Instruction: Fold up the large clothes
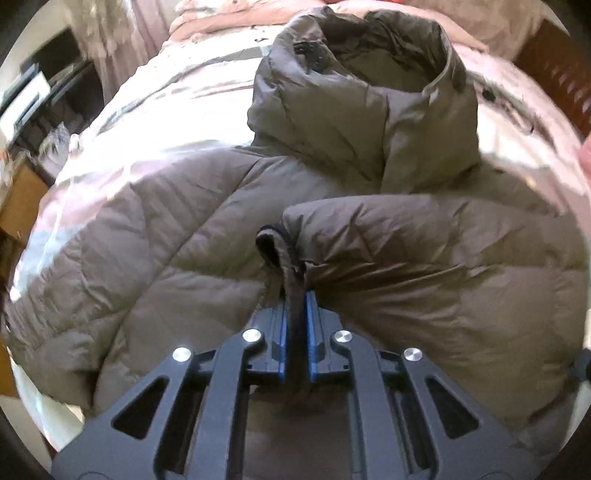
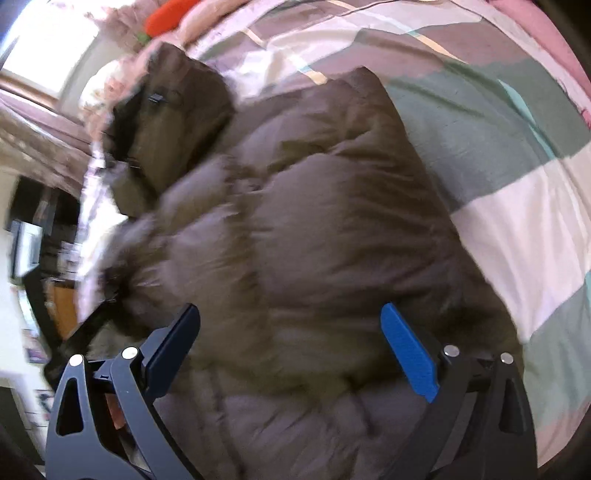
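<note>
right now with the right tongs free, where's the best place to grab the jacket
Grip the jacket at its thin side edge by the checked bedspread, coming in from that side; the puffy middle looks too thick to pinch. The left tongs hold the cuff.

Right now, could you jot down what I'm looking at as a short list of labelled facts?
Place: a bed with a patchwork bedspread
Garment: a brown puffy jacket lying spread on the bed, hood at the far end
Sleeve: one sleeve brought across the jacket's body
Left gripper: closed on the sleeve cuff
Right gripper: open, holding nothing, over the jacket
Also there: something orange by the head of the bed
Image quality: right view blurred
</note>
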`<state>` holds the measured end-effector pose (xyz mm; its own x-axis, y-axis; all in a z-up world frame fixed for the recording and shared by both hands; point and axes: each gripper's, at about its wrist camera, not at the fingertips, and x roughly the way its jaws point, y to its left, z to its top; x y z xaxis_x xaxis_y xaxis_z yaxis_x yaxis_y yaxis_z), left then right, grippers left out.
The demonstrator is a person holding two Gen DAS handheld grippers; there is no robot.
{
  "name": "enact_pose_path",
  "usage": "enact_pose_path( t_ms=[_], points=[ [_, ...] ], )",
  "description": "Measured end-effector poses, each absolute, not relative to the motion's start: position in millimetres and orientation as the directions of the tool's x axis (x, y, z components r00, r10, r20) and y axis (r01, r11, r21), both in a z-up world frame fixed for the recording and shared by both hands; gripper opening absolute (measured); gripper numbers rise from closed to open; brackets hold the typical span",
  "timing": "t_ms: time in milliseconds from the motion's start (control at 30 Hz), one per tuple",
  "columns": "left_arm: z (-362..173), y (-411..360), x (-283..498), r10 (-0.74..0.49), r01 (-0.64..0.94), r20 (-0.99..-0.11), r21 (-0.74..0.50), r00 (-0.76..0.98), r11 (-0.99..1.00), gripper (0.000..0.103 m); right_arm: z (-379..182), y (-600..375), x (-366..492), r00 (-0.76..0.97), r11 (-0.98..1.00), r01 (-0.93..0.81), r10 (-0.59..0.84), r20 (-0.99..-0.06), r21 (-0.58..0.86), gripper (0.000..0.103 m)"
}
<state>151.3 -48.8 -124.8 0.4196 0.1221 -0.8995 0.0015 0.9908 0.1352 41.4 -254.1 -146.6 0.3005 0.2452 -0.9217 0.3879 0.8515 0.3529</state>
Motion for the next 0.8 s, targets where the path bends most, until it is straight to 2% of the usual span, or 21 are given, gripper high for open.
enact_pose_path(
  t_ms=[33, 67, 100, 133, 233, 300, 333, 400, 467, 533, 633, 700, 800],
  points=[
    [-123.7, -50.9, 151.1, 0.162, 0.012, -0.889, 0.185, 0.429, 0.983, 0.022, -155.1, -256.4, 43.4, 0.271, 0.852, 0.408, 0.23, -0.935, 0.328, 0.098],
    [-128.3, -57.5, 152.5, 0.188, 0.007, -0.882, 0.212, 0.432, 0.977, 0.037, -160.1, -259.6, 44.2, 0.257, 0.846, 0.429, 0.219, -0.941, 0.315, 0.098],
    [-124.5, -54.9, 152.0, 0.207, -0.008, -0.876, 0.227, 0.436, 0.974, 0.045, -160.3, -262.3, 44.1, 0.256, 0.841, 0.447, 0.206, -0.944, 0.305, 0.098],
    [-121.2, -52.5, 151.3, 0.209, -0.017, -0.874, 0.224, 0.44, 0.974, 0.051, -158.2, -263.8, 44.1, 0.261, 0.837, 0.456, 0.198, -0.945, 0.302, 0.098],
    [-98.5, -30.6, 152.5, 0.183, -0.077, -0.873, 0.166, 0.452, 0.983, 0.05, -136.8, -265.9, 41.3, 0.335, 0.82, 0.451, 0.21, -0.918, 0.352, 0.098],
    [-94.1, -9.4, 149.4, 0.132, -0.126, -0.895, 0.086, 0.426, 0.988, 0.067, -126.7, -265.7, 40.0, 0.364, 0.815, 0.44, 0.221, -0.905, 0.376, 0.099],
    [-88.6, 9.4, 148.4, 0.104, -0.17, -0.909, 0.037, 0.405, 0.985, 0.082, -123.5, -265.3, 39.5, 0.368, 0.812, 0.437, 0.229, -0.901, 0.386, 0.099],
    [-83.2, 49.4, 141.6, 0.072, -0.286, -0.921, -0.043, 0.382, 0.957, 0.086, -122.9, -265.0, 38.5, 0.362, 0.799, 0.442, 0.257, -0.896, 0.408, 0.099],
    [-76.7, 109.9, 130.9, 0.082, -0.454, -0.934, -0.091, 0.347, 0.886, 0.097, -127.0, -264.2, 36.4, 0.346, 0.776, 0.46, 0.292, -0.892, 0.432, 0.099],
    [-76.3, 175.2, 114.3, 0.1, -0.631, -0.949, -0.117, 0.298, 0.767, 0.1, -131.4, -259.2, 30.9, 0.324, 0.744, 0.488, 0.332, -0.886, 0.457, 0.099],
    [-90.7, 291.0, 64.9, 0.062, -0.877, -0.964, -0.208, 0.259, 0.434, 0.1, -132.7, -239.6, 16.8, 0.292, 0.688, 0.504, 0.432, -0.853, 0.521, 0.099],
    [-106.6, 344.4, 32.5, 0.032, -0.938, -0.962, -0.258, 0.272, 0.23, 0.1, -125.2, -221.8, 7.2, 0.283, 0.669, 0.486, 0.489, -0.825, 0.563, 0.099],
    [-132.9, 387.9, 11.6, -0.015, -0.963, -0.971, -0.24, 0.24, 0.123, 0.1, -109.7, -201.7, -2.5, 0.284, 0.686, 0.435, 0.51, -0.812, 0.583, 0.099]
  ],
)
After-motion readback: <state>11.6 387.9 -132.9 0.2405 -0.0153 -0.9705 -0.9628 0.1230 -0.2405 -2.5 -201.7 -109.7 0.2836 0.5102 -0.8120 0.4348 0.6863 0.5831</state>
